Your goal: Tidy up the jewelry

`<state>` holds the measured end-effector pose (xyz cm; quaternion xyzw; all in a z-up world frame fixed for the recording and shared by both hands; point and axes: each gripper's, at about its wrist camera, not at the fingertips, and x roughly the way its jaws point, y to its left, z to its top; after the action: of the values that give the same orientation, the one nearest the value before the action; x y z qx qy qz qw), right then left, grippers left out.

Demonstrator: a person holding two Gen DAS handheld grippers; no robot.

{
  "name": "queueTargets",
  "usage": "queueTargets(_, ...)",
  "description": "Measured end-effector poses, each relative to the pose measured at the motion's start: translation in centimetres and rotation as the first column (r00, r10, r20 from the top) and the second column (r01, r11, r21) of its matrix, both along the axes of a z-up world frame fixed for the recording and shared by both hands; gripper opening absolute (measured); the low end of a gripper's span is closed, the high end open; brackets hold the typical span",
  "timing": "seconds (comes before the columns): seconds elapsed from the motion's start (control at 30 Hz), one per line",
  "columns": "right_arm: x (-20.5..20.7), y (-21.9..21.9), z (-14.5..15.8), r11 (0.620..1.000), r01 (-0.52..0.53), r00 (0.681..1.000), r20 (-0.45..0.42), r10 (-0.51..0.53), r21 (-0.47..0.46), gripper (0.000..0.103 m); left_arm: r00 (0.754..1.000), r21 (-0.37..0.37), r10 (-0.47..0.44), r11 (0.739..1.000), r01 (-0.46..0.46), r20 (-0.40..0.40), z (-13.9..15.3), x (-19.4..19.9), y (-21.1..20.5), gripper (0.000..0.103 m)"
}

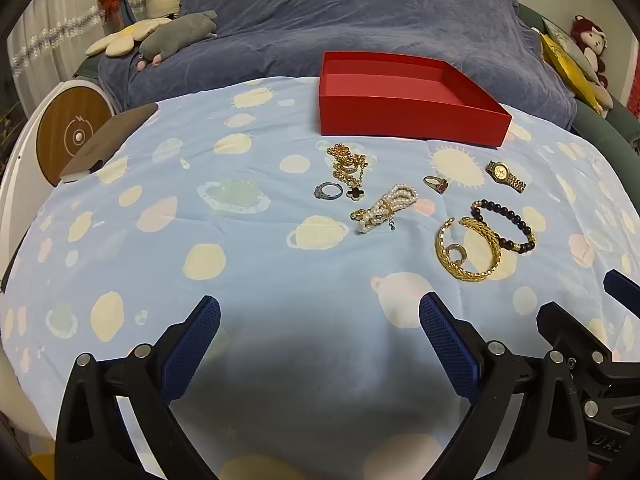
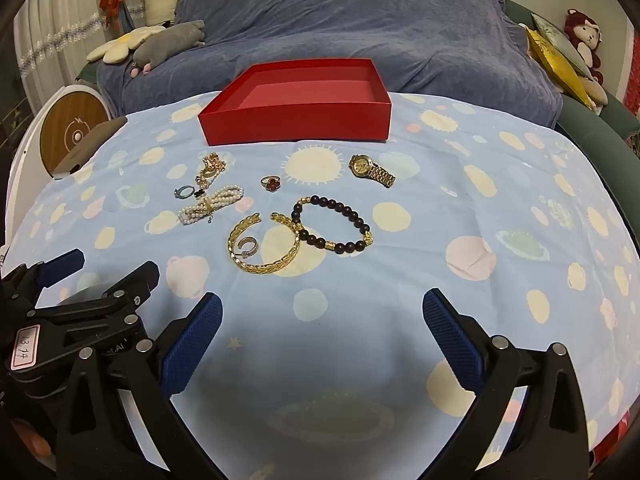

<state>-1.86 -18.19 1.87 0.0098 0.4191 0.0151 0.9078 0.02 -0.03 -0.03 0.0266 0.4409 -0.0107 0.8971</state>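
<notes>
Room: bedroom corner, a blue-grey blanket (image 2: 360, 20) heaped at the back with plush toys (image 2: 168, 40) along its left edge.
Surface: pale blue cloth (image 2: 480, 300) printed with suns and planets, spread flat, all the jewelry lying on it.
Red box (image 2: 296, 124): open-topped, nothing seen inside, standing at the far side of the cloth, just behind the jewelry.
Left gripper (image 1: 320, 336): tilted steeply down over the near cloth, jaws wide apart, nothing between the blue pads; short of the jewelry.
Right gripper (image 2: 322, 328): same downward tilt, jaws spread wide and holding nothing; it sits close beside the left tool, whose black frame shows at the lower left of the right wrist view.
Gold cuff bangle (image 2: 264, 244): nearest piece, open ends facing away, a small hoop earring (image 2: 247, 246) lying inside it.
Dark bead bracelet (image 2: 334, 222): touching the bangle's right side.
Pearl strand (image 2: 210, 204): bundled, left of the bangle.
Gold watch (image 2: 370, 170): on its side, near the box's right corner.
Gold chain (image 1: 348, 164): piled with a black clover pendant, left of centre.
Silver ring (image 1: 329, 191): beside the chain.
Red-stone ring (image 2: 271, 182): between the chain and the watch.
</notes>
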Motion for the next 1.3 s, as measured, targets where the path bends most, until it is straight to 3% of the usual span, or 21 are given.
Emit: queueTargets(1.3,0.0,-0.2,-0.5,1.0,0.0,1.0,-0.013,0.0,0.0,0.098,1.0,0.017,0.006,1.0,-0.006,0.001,-0.4,0.2,0.8,0.097)
